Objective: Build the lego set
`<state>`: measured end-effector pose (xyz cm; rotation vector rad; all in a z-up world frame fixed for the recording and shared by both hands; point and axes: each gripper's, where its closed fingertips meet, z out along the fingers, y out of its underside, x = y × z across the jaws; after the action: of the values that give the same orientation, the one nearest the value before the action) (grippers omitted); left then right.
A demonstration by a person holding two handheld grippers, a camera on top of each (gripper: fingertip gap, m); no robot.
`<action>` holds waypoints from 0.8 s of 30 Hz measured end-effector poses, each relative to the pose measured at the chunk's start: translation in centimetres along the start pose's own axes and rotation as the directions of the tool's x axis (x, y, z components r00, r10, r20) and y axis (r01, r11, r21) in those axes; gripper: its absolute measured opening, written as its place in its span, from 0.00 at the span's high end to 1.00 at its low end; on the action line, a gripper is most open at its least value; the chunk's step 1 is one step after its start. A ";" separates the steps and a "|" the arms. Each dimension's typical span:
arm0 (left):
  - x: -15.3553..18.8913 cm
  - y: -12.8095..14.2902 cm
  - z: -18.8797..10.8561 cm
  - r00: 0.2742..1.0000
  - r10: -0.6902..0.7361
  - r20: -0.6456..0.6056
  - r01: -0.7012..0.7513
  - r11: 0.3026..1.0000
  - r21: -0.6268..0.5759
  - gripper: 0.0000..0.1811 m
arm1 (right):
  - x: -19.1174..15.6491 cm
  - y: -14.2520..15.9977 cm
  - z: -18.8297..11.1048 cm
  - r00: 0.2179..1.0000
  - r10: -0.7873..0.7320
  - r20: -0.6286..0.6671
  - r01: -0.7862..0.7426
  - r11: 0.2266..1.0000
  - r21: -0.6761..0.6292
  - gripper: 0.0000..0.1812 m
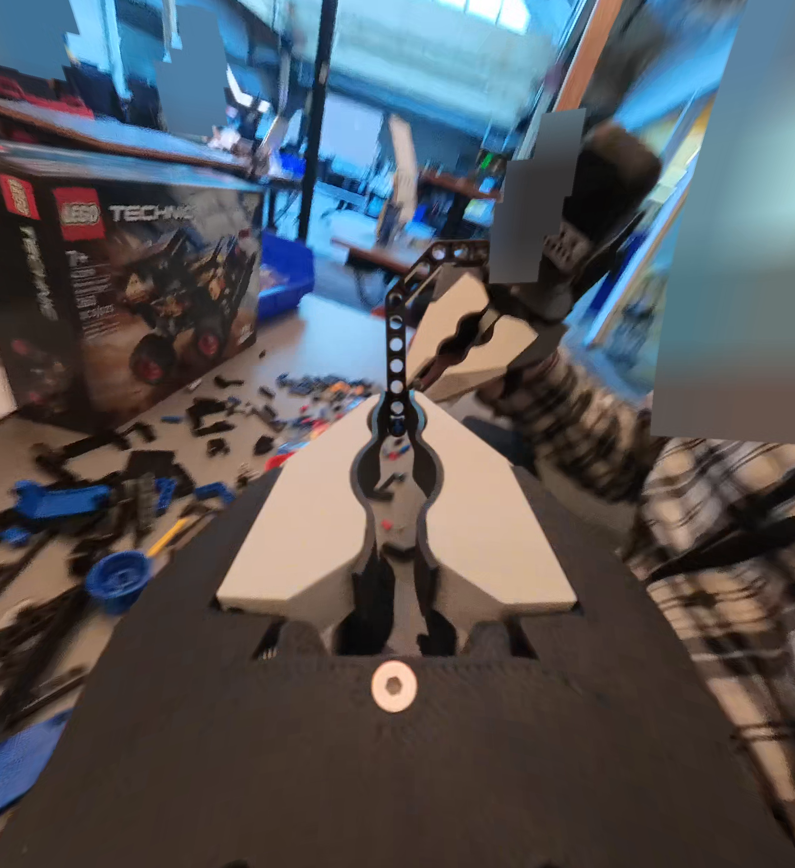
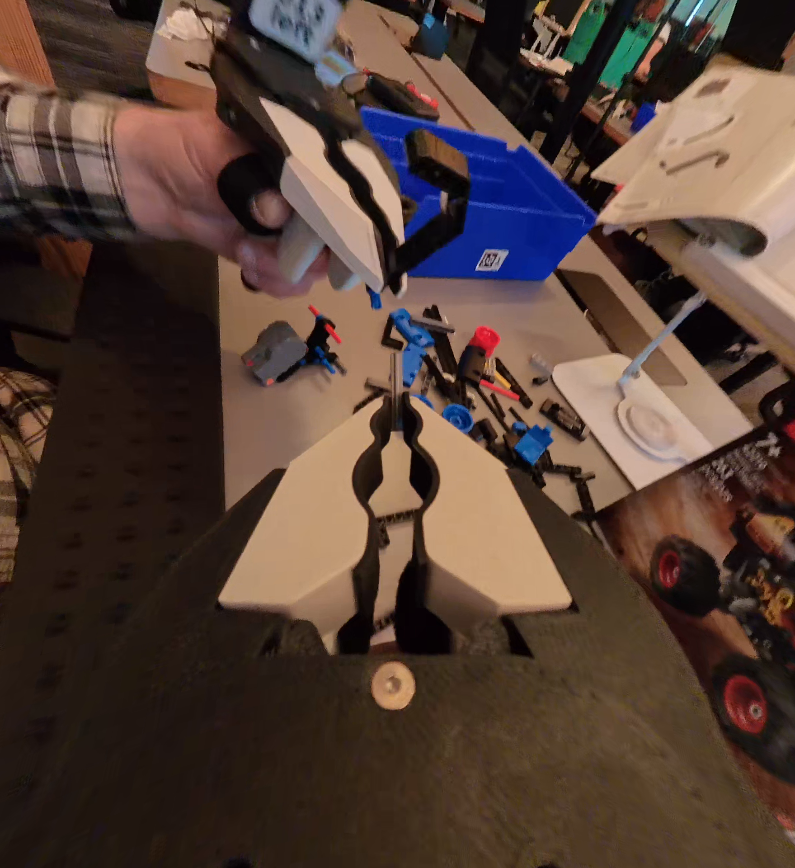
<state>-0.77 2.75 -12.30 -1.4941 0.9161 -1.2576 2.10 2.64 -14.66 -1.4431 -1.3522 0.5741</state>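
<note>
Both claws pinched on parts, held up over the bench.

My left claw (image 1: 396, 413) is pressed onto the lower end of a black bent beam (image 1: 396, 338), which rises upright from its tips; my right claw (image 2: 396, 413) grips a thin grey axle (image 2: 394, 375) at its tips. I count two claws, one beam and one axle in hand. Below, loose pieces (image 2: 456, 371) lie scattered on the bench (image 2: 292, 422), too many and too blurred to count, with one grey motor block (image 2: 275, 352) off to the side. Beyond sit one blue bin (image 2: 517, 206) and one set box (image 1: 118, 282). My worry: the axle is held by very little, so a skewed push into a beam hole could twist it loose or lever the beam out of the left grip.
</note>
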 end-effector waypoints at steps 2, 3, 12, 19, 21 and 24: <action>0.4 -0.7 -0.1 0.995 -0.085 -0.050 0.089 0.990 0.105 0.97 | -0.3 -1.4 0.4 0.998 -0.058 -0.022 0.058 0.998 -0.001 0.99; 0.7 -0.9 -0.1 0.991 -0.106 -0.081 0.117 0.983 0.142 0.97 | -0.3 -1.9 0.6 0.995 -0.089 -0.040 0.089 0.996 -0.013 0.99; 1.3 -1.1 -0.1 0.971 -0.166 -0.169 0.199 0.958 0.205 0.97 | -0.4 -3.2 1.8 0.975 -0.212 -0.063 0.206 0.975 -0.080 1.00; 1.0 -0.9 0.1 0.983 -0.126 -0.131 0.151 0.967 0.204 0.97 | -0.1 -2.8 2.2 0.952 -0.287 -0.108 0.271 0.952 -0.146 1.00; 1.0 -1.0 0.1 0.987 -0.100 -0.122 0.124 0.970 0.208 0.97 | -0.1 -2.9 2.1 0.941 -0.311 -0.130 0.290 0.944 -0.158 1.00; 0.9 -0.9 0.1 0.997 -0.034 -0.074 0.048 0.980 0.195 0.97 | 0.1 -3.0 2.1 0.901 -0.394 -0.184 0.357 0.911 -0.204 1.00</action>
<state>-0.50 2.14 -11.14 -1.3261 0.7847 -1.3970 -0.94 3.00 -12.74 -1.2823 -1.4748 0.0449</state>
